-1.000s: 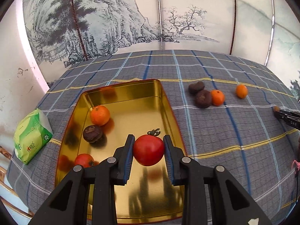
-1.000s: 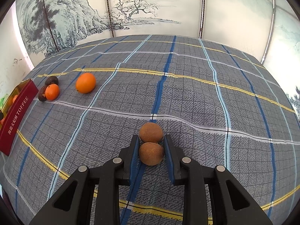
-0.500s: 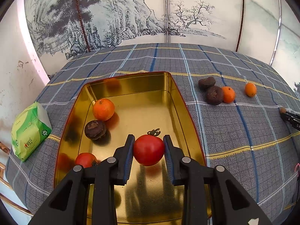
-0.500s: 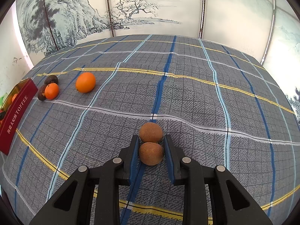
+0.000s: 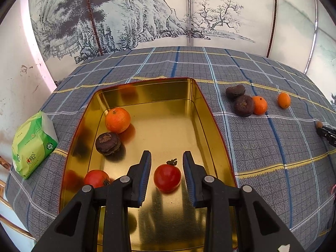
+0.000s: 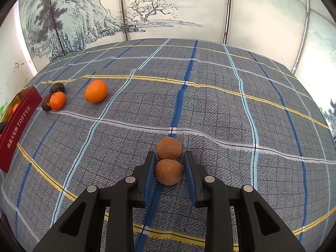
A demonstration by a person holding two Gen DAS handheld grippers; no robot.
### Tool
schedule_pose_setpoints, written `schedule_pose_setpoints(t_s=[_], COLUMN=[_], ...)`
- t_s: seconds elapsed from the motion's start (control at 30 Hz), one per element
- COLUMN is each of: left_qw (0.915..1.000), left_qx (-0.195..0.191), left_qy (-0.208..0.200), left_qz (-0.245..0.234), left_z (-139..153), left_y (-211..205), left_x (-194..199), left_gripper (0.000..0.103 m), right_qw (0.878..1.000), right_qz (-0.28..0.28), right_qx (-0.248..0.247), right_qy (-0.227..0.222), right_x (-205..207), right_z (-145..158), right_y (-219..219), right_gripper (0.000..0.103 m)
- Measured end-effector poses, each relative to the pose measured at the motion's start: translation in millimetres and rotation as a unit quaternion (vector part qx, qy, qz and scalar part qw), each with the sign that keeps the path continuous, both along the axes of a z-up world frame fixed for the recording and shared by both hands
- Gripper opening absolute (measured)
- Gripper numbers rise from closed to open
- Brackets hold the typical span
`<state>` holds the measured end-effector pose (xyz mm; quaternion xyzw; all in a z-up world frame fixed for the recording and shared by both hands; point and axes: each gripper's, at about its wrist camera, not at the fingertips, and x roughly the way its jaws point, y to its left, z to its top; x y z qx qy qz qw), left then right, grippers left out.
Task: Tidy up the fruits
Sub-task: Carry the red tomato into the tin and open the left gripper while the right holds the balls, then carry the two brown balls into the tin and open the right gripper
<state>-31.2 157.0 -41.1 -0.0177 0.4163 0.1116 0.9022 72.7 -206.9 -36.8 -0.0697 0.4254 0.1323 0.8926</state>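
A red tomato (image 5: 167, 177) lies on the floor of the gold tin (image 5: 147, 83), between the fingers of my left gripper (image 5: 167, 155). Small gaps show on both sides, so the pads do not press it and the gripper is open. The tin also holds an orange (image 5: 117, 120), a dark brown fruit (image 5: 108, 140) and a second tomato (image 5: 96, 178). On the checked cloth, my right gripper (image 6: 169, 155) is shut on a brown kiwi (image 6: 168, 172). A second kiwi (image 6: 168, 148) touches it just beyond the fingertips.
Two dark fruits (image 5: 244, 105) and two small oranges (image 5: 260, 105) lie on the cloth right of the tin. The right wrist view shows a larger orange (image 6: 96, 94) and the tin's red side (image 6: 19, 124) at far left. A green packet (image 5: 33, 145) sits left of the tin.
The tomato, held above the tin floor before, has dropped out of the left pads and rests in the tin. The right gripper and its kiwi have not moved.
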Motion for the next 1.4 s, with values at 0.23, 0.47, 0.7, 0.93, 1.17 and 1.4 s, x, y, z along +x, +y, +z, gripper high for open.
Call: schedule_pose_setpoints(t_s=[0.23, 0.47, 0.7, 0.93, 1.17, 1.4], left_qw=[0.9998, 0.9940, 0.9875, 0.9824, 0.9780, 0.9748], left_qx=[0.000, 0.008, -0.010, -0.013, -0.018, -0.037], left_qy=[-0.018, -0.107, -0.146, -0.164, -0.175, -0.183], left_qz=[0.003, 0.021, 0.058, 0.089, 0.112, 0.122], left_z=[4, 27, 37, 36, 28, 14], left_y=[0, 11, 38, 65, 88, 102], left_x=[-9, -37, -57, -76, -88, -92], left_gripper=[0.033, 0.034, 0.041, 0.049, 0.054, 0.059], right_qw=[1.000, 1.000, 1.000, 1.000, 0.994, 0.974], right_qz=[0.000, 0.001, -0.001, 0.001, 0.092, 0.204], right_qx=[-0.007, -0.014, -0.006, 0.017, 0.056, 0.100], right_qy=[-0.002, -0.005, -0.003, 0.009, -0.021, -0.013], right_x=[0, -2, -2, -17, -48, -66], right_z=[0, -2, 0, 7, 50, 78], right_y=[2, 3, 0, 7, 69, 173], right_gripper=[0.030, 0.028, 0.027, 0.027, 0.027, 0.027])
